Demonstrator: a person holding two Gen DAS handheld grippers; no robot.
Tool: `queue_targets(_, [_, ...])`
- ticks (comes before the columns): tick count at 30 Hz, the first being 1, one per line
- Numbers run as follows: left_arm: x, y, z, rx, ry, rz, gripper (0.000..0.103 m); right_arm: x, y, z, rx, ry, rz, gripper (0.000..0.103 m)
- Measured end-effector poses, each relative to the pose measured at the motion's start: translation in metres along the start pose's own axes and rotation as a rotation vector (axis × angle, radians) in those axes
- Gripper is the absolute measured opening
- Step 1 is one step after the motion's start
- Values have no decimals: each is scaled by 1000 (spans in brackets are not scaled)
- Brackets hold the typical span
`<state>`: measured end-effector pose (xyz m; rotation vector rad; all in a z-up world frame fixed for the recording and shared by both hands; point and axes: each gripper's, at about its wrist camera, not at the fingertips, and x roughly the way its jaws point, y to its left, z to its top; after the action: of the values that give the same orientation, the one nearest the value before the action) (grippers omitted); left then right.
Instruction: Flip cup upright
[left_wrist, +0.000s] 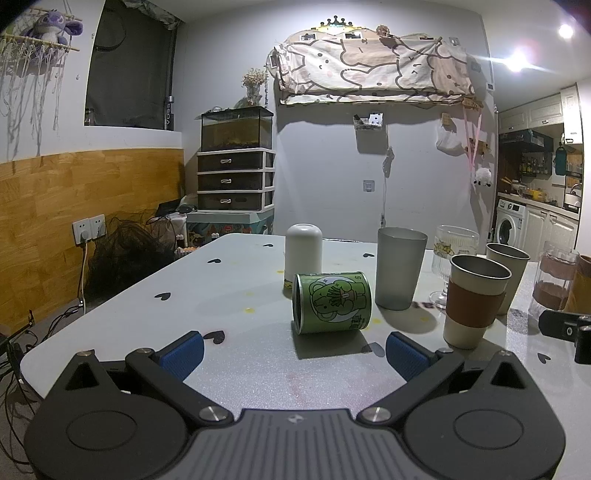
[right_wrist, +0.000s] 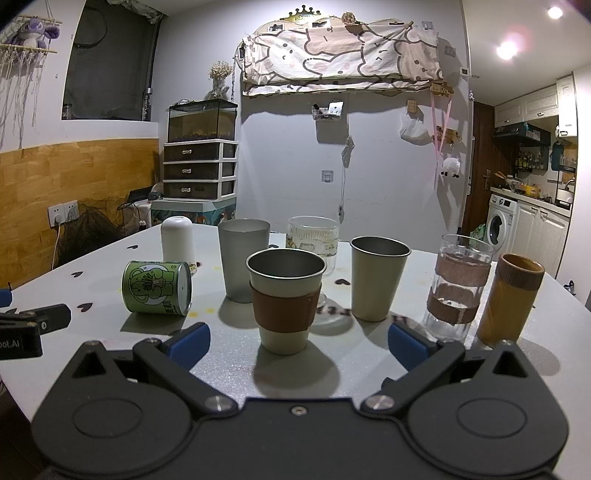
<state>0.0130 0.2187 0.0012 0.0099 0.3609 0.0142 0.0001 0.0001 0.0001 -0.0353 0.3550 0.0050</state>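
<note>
Grey walls, a wooden side panel and a stack of dark plastic drawers (left_wrist: 235, 180) are seen behind a pale grey speckled table (left_wrist: 258, 369) printed with small black hearts. On this table the green cylindrical cup with a cartoon bear print (left_wrist: 331, 302) is seen lying on its side, its axis running left to right, just in front of a white round-topped container (left_wrist: 303, 253) and just left of a tall frosted grey tumbler (left_wrist: 399, 267).

The left gripper (left_wrist: 294, 349) is held low over the near table edge with its blue-padded fingers (left_wrist: 183, 353) spread wide apart; nothing is held or touched, and the green cup is framed between them, a little way ahead. The right gripper (right_wrist: 298, 341) is likewise held with its blue pads (right_wrist: 189, 341) wide apart and empty; a steel cup with a brown sleeve (right_wrist: 285, 301) stands upright between and just beyond them.

From the right wrist view, a plain steel cup (right_wrist: 377, 277), a ribbed clear glass with a brown band (right_wrist: 458, 286) and a brown wooden cup (right_wrist: 509, 299) are seen standing to the right, with a stemmed printed glass (right_wrist: 313, 240) behind. Bare table surface is seen to the left of and in front of the green cup; its right side is crowded by the grey tumbler and the sleeved cup.
</note>
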Motion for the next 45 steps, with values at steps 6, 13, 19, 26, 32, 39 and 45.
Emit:
queue_targets(6, [3,2,-2,-15,15,-2,103,0,0,0,-1,0,1,103])
queue_targets(13, [7,7,10,-10,27,37,103,0,0,0,0,0,0,103])
queue_targets(19, [14,23,40,-12,-36,36,103,0,0,0,1,1,2,103])
queue_targets(26, [45,27,80,16,-47,-60,103,2,0,-9,14,8,13,103])
queue_targets(32, [99,8,98,-24,51,-4,103,5,-1,-13,19,24,34,103])
queue_targets(39, [165,-18,105,-90,239,136,103,2,-11,-19,44,31,37,103])
queue_targets(45, [175,-18,93,-208,306,201,103,3,-21,-23,72,36,31,103])
